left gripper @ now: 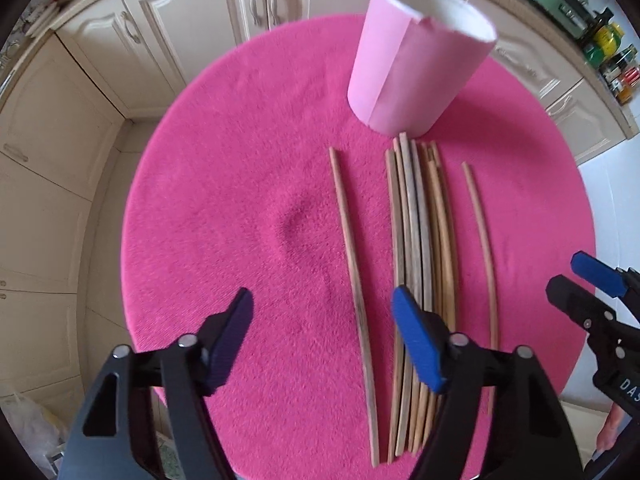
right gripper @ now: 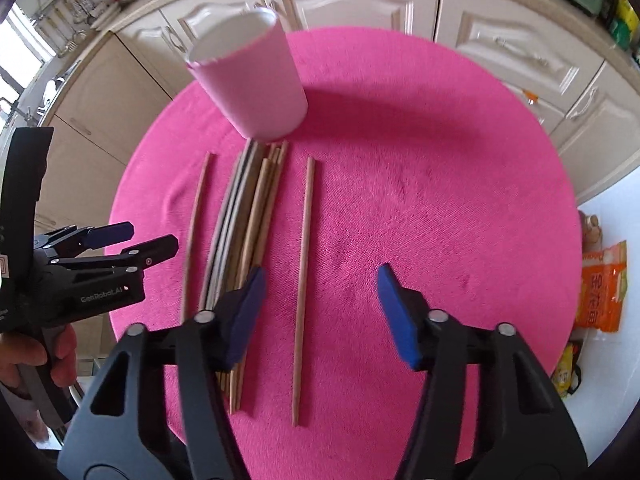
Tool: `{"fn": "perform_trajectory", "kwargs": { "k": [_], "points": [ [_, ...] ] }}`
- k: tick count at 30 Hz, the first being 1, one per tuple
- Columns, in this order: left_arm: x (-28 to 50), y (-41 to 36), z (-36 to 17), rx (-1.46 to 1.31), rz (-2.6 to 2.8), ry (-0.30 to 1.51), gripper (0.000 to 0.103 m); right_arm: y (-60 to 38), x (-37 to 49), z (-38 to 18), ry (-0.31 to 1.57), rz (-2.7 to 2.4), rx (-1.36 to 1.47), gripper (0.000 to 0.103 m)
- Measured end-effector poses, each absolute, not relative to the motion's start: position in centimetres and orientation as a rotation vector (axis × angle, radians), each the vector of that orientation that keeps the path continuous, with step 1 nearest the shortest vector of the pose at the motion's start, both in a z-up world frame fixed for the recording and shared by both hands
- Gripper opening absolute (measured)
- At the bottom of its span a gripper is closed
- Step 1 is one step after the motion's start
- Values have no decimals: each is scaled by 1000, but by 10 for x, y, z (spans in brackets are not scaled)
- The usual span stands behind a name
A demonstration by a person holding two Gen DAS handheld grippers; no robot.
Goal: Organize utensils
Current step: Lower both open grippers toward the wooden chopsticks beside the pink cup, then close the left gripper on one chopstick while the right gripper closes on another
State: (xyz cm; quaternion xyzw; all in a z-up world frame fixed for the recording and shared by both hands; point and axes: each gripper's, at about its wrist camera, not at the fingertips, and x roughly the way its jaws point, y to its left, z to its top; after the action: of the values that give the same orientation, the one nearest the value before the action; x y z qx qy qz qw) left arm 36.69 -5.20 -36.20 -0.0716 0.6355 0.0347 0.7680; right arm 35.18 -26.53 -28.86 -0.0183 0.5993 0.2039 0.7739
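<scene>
A pink cup (left gripper: 416, 60) stands upright at the far side of a round pink table (left gripper: 240, 200). Several wooden chopsticks lie in a bundle (left gripper: 420, 240) in front of it. One single chopstick (left gripper: 352, 280) lies left of the bundle, another (left gripper: 484, 248) right of it. My left gripper (left gripper: 324, 340) is open above the left chopstick. My right gripper (right gripper: 320, 312) is open above the right single chopstick (right gripper: 304, 280). The cup (right gripper: 256, 80), the bundle (right gripper: 244, 232) and the left chopstick (right gripper: 196, 220) show in the right wrist view. Each gripper shows in the other's view: right (left gripper: 580, 284), left (right gripper: 136, 242).
Cream kitchen cabinets (left gripper: 180, 40) curve behind the table. Bottles and jars (left gripper: 608, 52) stand on the counter at the far right. Orange food packets (right gripper: 604, 292) lie on a white surface right of the table.
</scene>
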Motion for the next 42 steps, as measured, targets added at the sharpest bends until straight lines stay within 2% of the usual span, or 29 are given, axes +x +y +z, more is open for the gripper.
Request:
{"fn": "perform_trajectory", "kwargs": {
  "k": [2, 7, 15, 17, 25, 28, 33, 42],
  "points": [
    [373, -57, -368, -126, 74, 1401, 65, -265, 356, -293, 1321, 437, -20, 49],
    [381, -63, -381, -109, 64, 1468, 52, -256, 363, -302, 1369, 441, -5, 40],
    [391, -75, -389, -68, 73, 1507, 49, -242, 374, -318, 1444, 451, -25, 34],
    [393, -76, -387, -68, 70, 1510, 45, -237, 378, -322, 1465, 454, -36, 32],
    [393, -59, -380, -125, 64, 1505, 16, -216, 382, -331, 1509, 431, -149, 19],
    [393, -50, -379, -161, 45, 1503, 11, -211, 381, -337, 1534, 428, -167, 14],
    [392, -37, -377, -211, 11, 1498, 6, -214, 382, -341, 1537, 418, -181, 7],
    [374, -6, -351, -260, -51, 1437, 5, -236, 382, -338, 1540, 436, -67, 6]
  ]
}}
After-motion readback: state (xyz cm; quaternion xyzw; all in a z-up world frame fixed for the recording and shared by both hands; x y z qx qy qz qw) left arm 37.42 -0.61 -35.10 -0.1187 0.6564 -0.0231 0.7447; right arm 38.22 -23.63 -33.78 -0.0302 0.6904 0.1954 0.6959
